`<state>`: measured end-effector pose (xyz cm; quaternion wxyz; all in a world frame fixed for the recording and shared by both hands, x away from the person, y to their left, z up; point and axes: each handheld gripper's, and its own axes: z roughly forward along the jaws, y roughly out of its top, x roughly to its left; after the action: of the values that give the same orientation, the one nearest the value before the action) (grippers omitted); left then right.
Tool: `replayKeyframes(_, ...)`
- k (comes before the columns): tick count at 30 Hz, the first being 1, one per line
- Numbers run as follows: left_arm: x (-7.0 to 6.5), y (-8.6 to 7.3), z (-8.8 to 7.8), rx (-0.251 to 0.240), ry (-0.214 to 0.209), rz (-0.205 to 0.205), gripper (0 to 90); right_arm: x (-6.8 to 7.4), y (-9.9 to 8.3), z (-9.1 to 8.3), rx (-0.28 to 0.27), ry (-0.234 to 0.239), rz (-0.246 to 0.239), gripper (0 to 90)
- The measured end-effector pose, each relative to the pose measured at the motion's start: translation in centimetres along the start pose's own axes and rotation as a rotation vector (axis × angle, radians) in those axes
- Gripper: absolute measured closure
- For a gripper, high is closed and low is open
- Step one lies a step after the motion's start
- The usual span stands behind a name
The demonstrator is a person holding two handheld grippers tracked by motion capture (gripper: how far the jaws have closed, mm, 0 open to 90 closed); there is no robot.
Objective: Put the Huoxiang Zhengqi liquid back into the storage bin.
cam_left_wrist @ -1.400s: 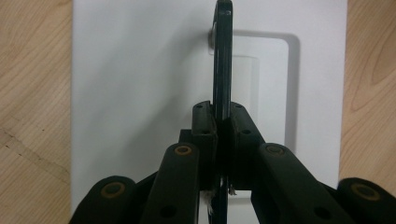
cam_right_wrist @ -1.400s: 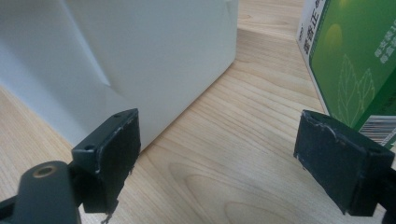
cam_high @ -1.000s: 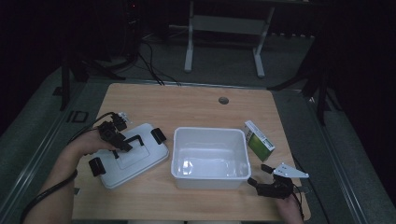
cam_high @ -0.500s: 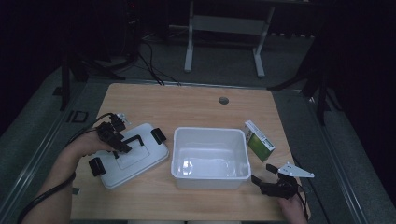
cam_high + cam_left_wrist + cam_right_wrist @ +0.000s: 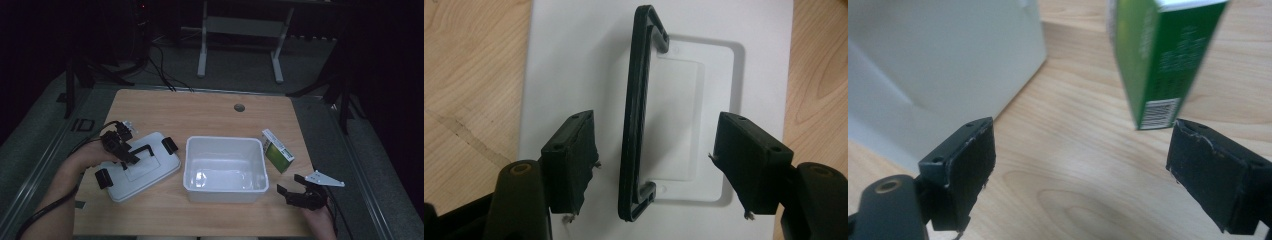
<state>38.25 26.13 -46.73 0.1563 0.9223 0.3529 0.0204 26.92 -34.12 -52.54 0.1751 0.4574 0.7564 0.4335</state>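
Note:
A white lid point(image 5: 150, 172) lies flat at the table's left, with a black handle point(image 5: 142, 149) on top. My left gripper point(image 5: 131, 154) hovers over it, open. Its jaws have just been opening, and the handle point(image 5: 636, 100) stands between them, touching neither pad, above the lid point(image 5: 574, 60). A white open bin point(image 5: 225, 195) sits mid-table. A green and white box point(image 5: 277, 150) stands to the right of it. My right gripper point(image 5: 290, 192) is near the front right, open and empty point(image 5: 1083, 165). The box point(image 5: 1158, 55) rises ahead of its right jaw and the bin wall point(image 5: 948, 60) is at its left.
Black clips point(image 5: 169, 145) stick out at two ends of the lid. A round cable hole point(image 5: 239, 107) sits near the table's far edge. The right hand is close to the front right corner. Metal stand legs point(image 5: 202, 60) are on the floor beyond.
The right gripper has drifted a little to the right, away from the bin. The left hand has stayed over the lid handle.

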Motion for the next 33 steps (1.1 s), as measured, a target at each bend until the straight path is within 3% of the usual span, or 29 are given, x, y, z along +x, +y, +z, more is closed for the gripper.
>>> replayKeyframes(15,-0.1,0.1,0.1,0.0,-0.013,0.004,33.7,-1.4,2.5,-0.9,0.043,0.012,-0.019,21.5)
replayKeyframes(22,-0.1,0.1,-0.1,-0.002,-0.009,0.008,33.7,-2.3,4.7,-1.2,0.057,-0.029,-0.059,21.8)
replayKeyframes(33,-0.1,0.1,0.1,0.001,-0.016,0.007,33.7,-3.2,7.5,0.5,0.128,-0.015,-0.079,23.4)
